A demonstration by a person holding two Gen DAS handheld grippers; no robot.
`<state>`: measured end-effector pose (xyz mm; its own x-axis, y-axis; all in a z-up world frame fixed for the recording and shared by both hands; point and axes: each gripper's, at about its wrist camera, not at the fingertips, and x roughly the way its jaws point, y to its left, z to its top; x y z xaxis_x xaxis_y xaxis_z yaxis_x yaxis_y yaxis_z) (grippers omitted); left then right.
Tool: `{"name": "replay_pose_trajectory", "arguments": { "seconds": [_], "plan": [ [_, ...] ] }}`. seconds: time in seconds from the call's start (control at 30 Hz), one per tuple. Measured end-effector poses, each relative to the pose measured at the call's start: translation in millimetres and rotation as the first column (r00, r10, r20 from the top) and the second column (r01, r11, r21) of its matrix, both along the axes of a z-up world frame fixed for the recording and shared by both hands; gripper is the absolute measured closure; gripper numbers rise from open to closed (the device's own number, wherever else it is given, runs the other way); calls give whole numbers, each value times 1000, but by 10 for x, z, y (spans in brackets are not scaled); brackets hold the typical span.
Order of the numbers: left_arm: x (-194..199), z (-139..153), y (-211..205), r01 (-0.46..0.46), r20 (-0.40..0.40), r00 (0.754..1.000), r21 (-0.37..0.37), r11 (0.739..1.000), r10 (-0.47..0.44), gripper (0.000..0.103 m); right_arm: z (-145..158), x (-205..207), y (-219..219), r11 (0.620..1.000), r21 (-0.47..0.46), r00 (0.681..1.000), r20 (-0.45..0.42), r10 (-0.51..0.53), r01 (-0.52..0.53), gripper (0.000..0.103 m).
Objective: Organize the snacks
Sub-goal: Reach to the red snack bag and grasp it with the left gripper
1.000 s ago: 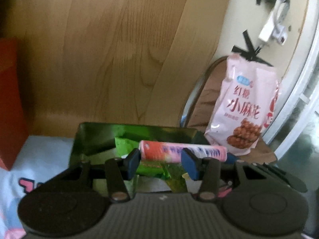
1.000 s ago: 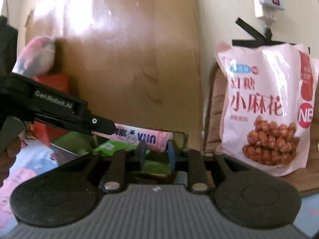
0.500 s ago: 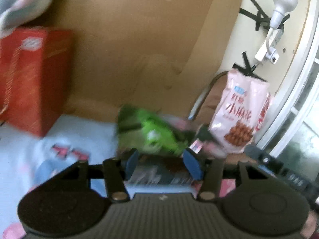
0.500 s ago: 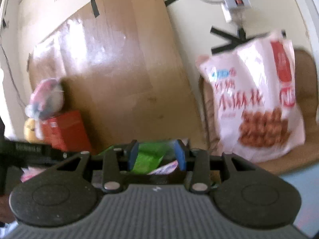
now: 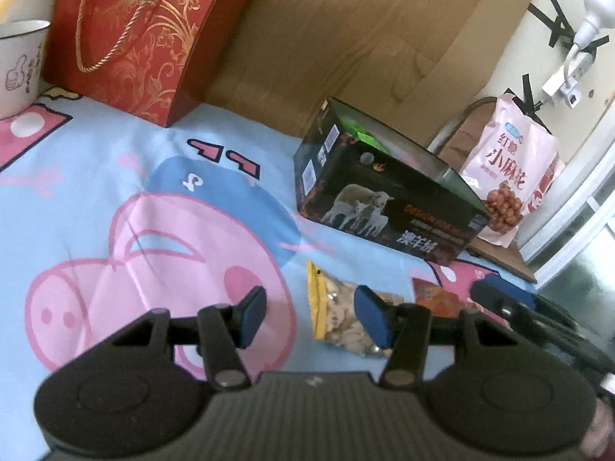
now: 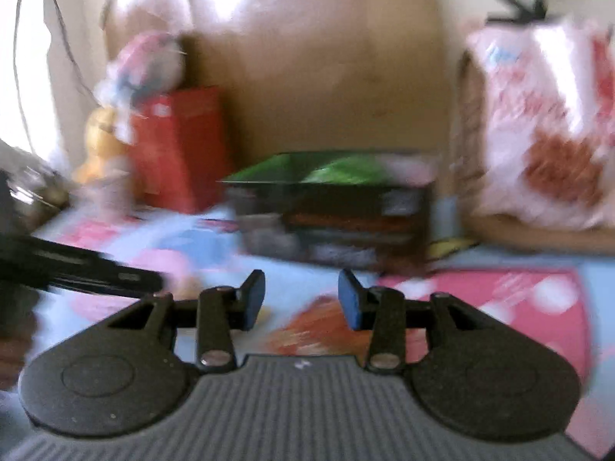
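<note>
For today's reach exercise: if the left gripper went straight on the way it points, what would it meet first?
Probably the clear snack bag with the yellow edge, lying just ahead of the open left gripper, toward its right finger. Depth is uncertain.

Both tools, left [image 5: 309,317] and right [image 6: 301,299], pulled back from the box [image 5: 384,207].

Daylight enters from the right of the dark snack box [image 5: 388,199], where the window frame [image 5: 576,207] glows pale. The left wrist view is fairly sharp around that box, softening slightly toward the red gift bag [image 5: 146,38] behind and left of it. Fisheye bending curves the corners, which fall to black. The right wrist view is heavily motion-blurred: the box [image 6: 334,211] smears sideways, the pink snack bag [image 6: 546,123] to its right is unreadable, and white glare blooms on the wooden board [image 6: 307,46] behind the box.
</note>
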<state>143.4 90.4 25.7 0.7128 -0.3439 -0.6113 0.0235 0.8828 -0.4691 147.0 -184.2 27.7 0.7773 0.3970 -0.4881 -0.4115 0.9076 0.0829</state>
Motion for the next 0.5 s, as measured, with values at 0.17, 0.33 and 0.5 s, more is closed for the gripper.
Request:
{"name": "replay_pose_trajectory", "arguments": {
  "seconds": [0.17, 0.33, 0.5],
  "plan": [
    [-124, 90, -82, 37, 36, 999, -19, 999, -37, 51, -215, 395, -99, 998, 56, 983, -181, 28, -18, 55],
    [-328, 85, -33, 64, 32, 997, -44, 997, -63, 51, -170, 21, 45, 983, -1, 965, -187, 182, -186, 57],
    [-588, -24, 47, 101, 2, 995, -119, 988, -102, 50, -237, -619, 253, 955, 80, 939, -174, 297, -287, 55]
  ]
}}
